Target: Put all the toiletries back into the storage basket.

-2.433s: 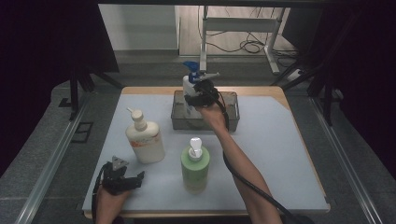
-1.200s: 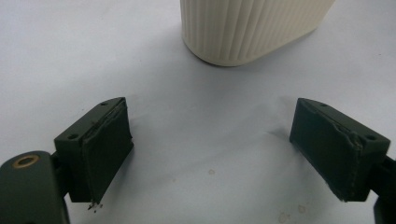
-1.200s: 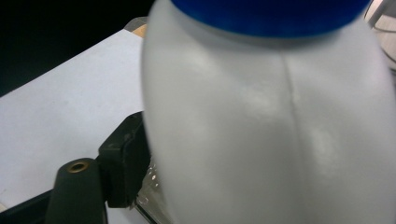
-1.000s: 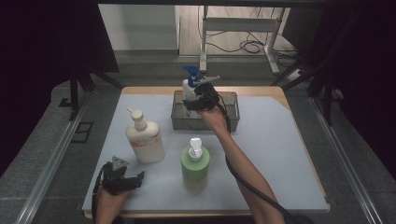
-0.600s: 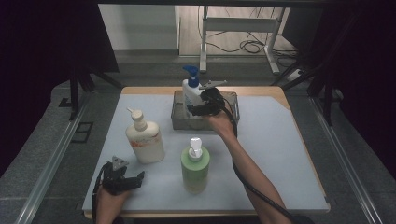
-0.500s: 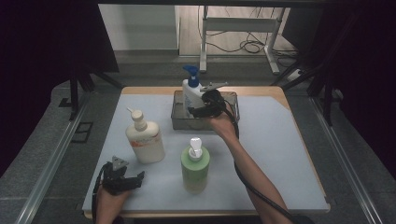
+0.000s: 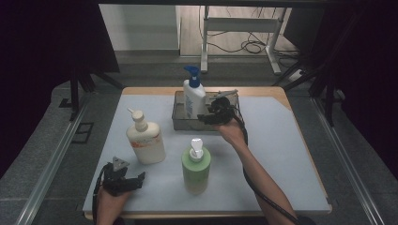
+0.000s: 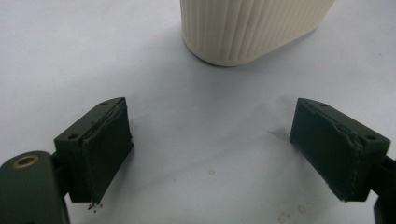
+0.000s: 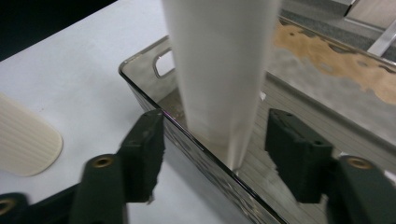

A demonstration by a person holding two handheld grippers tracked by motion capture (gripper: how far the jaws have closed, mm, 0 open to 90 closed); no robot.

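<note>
Drawn back from white pump bottle (image 7: 193,96) standing in tray (image 7: 180,123): right gripper (image 7: 212,115), jaws apart, just closing; left gripper (image 7: 123,180) gaping on worktop (image 7: 281,154).

Legible text: none. White pump bottle with blue pump head (image 7: 193,96): faint blue marking on front, unreadable. Cream ribbed pump bottle (image 7: 146,141): orange label band, lettering too small to read.

- White pump bottle (image 7: 193,99), blue pump head: upright inside the metal tray (image 7: 180,123), at its left end, between and just beyond the right gripper's (image 9: 215,140) jaws.
- Metal tray: shallow, rectangular, slot handle; near rim passes under the jaws.
</note>
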